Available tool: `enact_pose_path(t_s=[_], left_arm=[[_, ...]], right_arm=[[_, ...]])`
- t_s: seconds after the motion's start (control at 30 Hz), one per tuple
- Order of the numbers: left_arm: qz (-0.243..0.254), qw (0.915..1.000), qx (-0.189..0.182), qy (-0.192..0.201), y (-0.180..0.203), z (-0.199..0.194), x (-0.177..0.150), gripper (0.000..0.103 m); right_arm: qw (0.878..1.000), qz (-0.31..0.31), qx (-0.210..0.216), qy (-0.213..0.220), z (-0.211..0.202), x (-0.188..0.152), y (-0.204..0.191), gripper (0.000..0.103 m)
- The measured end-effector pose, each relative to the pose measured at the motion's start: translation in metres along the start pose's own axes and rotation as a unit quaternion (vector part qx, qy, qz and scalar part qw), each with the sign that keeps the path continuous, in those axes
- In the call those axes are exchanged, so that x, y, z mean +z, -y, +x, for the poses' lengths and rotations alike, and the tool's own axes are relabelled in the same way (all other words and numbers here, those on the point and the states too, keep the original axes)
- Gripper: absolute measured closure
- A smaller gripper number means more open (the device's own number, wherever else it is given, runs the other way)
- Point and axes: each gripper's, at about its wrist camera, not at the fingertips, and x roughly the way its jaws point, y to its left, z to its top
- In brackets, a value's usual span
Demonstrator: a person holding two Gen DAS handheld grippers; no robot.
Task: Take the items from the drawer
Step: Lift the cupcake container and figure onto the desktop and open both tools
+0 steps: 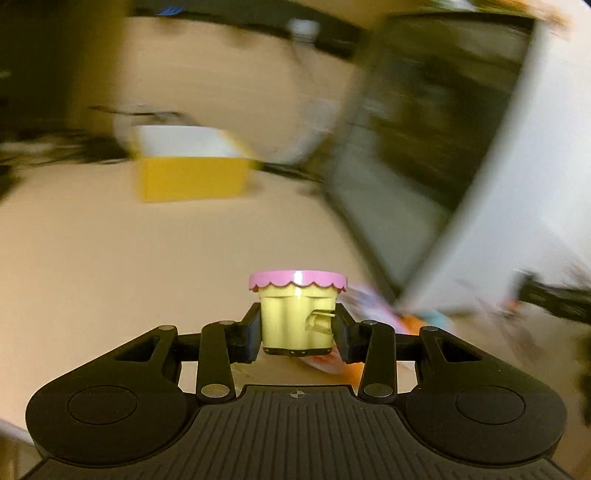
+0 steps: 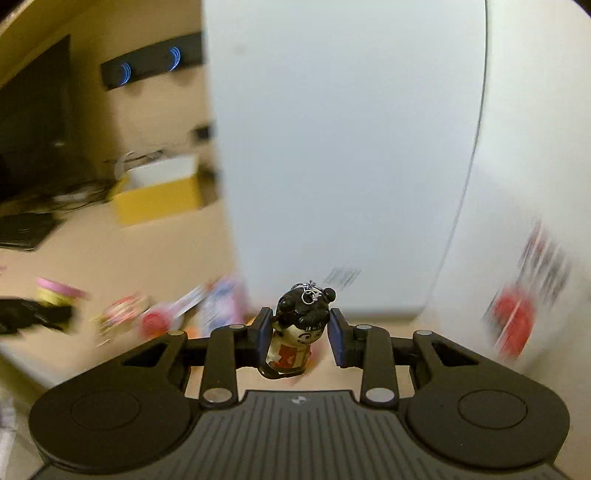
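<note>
My left gripper (image 1: 297, 334) is shut on a small yellow-green pot (image 1: 295, 321) with a pink scalloped lid, held upright above the beige table. The pads press on both of its sides. In the right wrist view, my right gripper (image 2: 299, 338) is shut on a little figurine (image 2: 295, 332) with black hair, a metal keyring loop and a red-and-white body, which leans slightly. The white drawer unit (image 2: 332, 147) rises just behind it. In the left wrist view the drawer unit (image 1: 517, 221) shows at the right, blurred, with a dark open compartment.
A yellow open box (image 1: 192, 177) stands on the beige table (image 1: 110, 277) at the back left, and a clear bottle (image 1: 303, 33) is farther back. Several blurred colourful small items (image 2: 166, 314) lie near the unit's foot. Dark cables and a flat black thing (image 2: 26, 229) lie at the far left.
</note>
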Motion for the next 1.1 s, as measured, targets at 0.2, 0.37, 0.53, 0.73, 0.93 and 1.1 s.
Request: enact_pose_path(t_s=[0.2, 0.37, 0.53, 0.73, 0.93, 1.1], left_arm=[[-0.029, 0.9954, 0.084, -0.034, -0.041, 0.044, 0.000, 0.060], [-0.035, 0.9930, 0.093, -0.064, -0.058, 0.063, -0.014, 0.060], [-0.026, 0.9943, 0.085, -0.059, -0.054, 0.068, -0.020, 0.060], [-0.018, 0.9958, 0.057, -0.070, -0.046, 0.076, -0.017, 0.060], [-0.012, 0.9973, 0.058, -0.044, -0.045, 0.061, -0.012, 0.060], [0.002, 0.9973, 0.059, -0.043, -0.046, 0.045, -0.011, 0.060]], right_arm=[[0.996, -0.032, -0.082, -0.006, 0.064, 0.013, 0.003, 0.072], [0.995, -0.009, -0.084, -0.062, 0.119, 0.005, 0.014, 0.072], [0.993, 0.011, -0.072, -0.090, 0.155, 0.001, 0.017, 0.071], [0.991, 0.045, -0.046, -0.113, 0.177, 0.001, 0.020, 0.071], [0.994, 0.038, -0.050, -0.094, 0.174, 0.009, 0.015, 0.047], [0.996, 0.037, -0.059, -0.053, 0.155, 0.018, 0.009, 0.036]])
